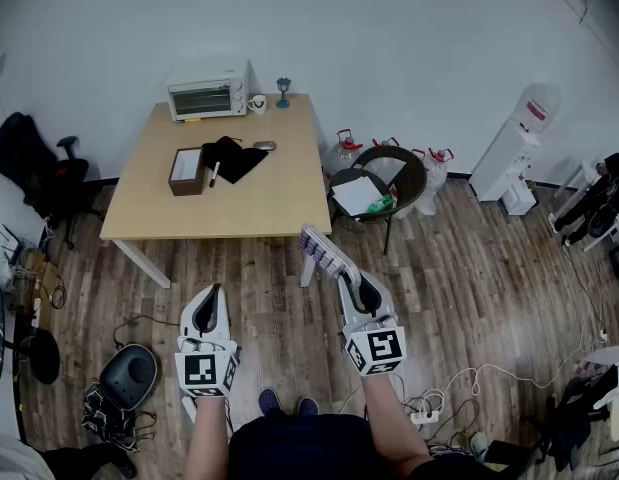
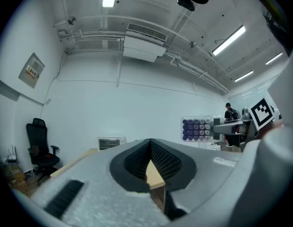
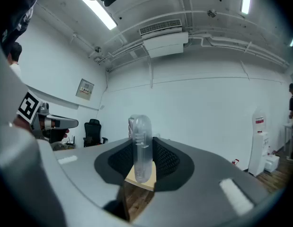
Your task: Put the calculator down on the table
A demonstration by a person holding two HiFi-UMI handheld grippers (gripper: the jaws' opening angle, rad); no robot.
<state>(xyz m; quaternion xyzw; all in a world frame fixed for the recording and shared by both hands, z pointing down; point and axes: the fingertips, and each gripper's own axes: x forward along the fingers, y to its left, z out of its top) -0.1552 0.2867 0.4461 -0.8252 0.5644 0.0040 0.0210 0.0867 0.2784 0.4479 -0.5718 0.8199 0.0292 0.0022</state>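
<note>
Step in hand: You hold the calculator in the air, short of the table; by the look of it this is the carry, with the set-down not yet begun.
Right gripper: Your right gripper (image 3: 141, 161) clamps the clear-cased calculator with purple keys (image 1: 324, 251) edge-on, its length jutting past the jaw tips.
Left gripper: Your left gripper (image 1: 210, 294) hangs beside it, jaws together, nothing between them.
Table: The light wooden table (image 1: 274, 200) stands ahead of both grippers, well apart, its near part bare.
Next move: Likely close in, lower the calculator onto bare wood, then release.
</note>
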